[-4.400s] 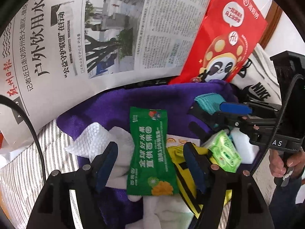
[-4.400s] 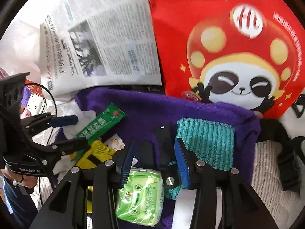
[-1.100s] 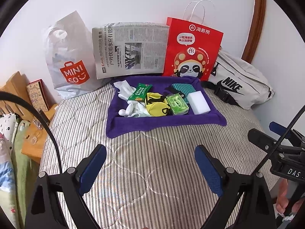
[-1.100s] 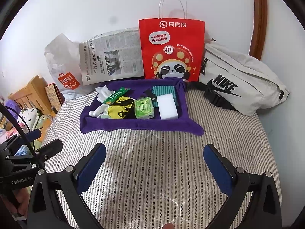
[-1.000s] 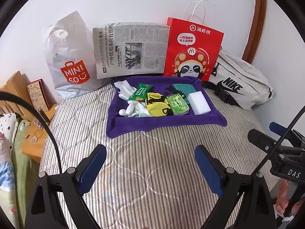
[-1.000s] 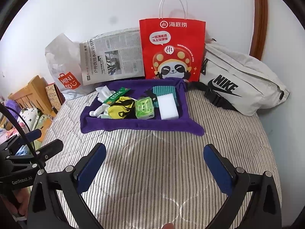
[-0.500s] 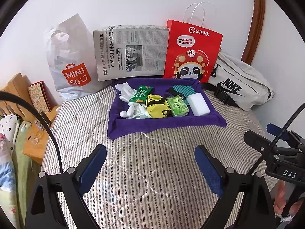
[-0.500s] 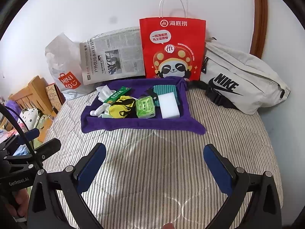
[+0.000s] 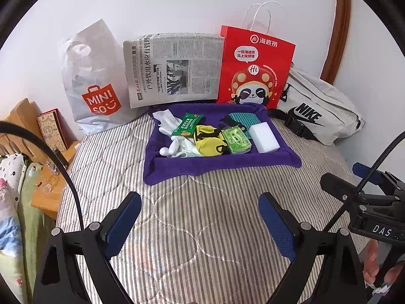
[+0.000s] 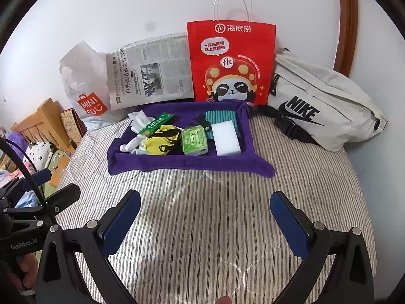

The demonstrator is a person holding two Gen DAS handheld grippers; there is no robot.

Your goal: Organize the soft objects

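— Where are the soft things?
— They sit together on the purple towel (image 9: 162,172) on the striped bed (image 9: 202,228): a white sponge (image 10: 225,139), a green tissue pack (image 10: 194,139), a yellow pouch (image 9: 208,145).
— And the grabbers?
— The left gripper (image 9: 200,217) and right gripper (image 10: 206,217) hang over the bed, near the towel. Both have fingers spread wide, holding nothing.

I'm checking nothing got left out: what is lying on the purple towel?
On the purple towel: white gloves, green sachet, yellow pouch, green tissue pack, white sponge, teal knit cloth. Anything beneath them is hidden.
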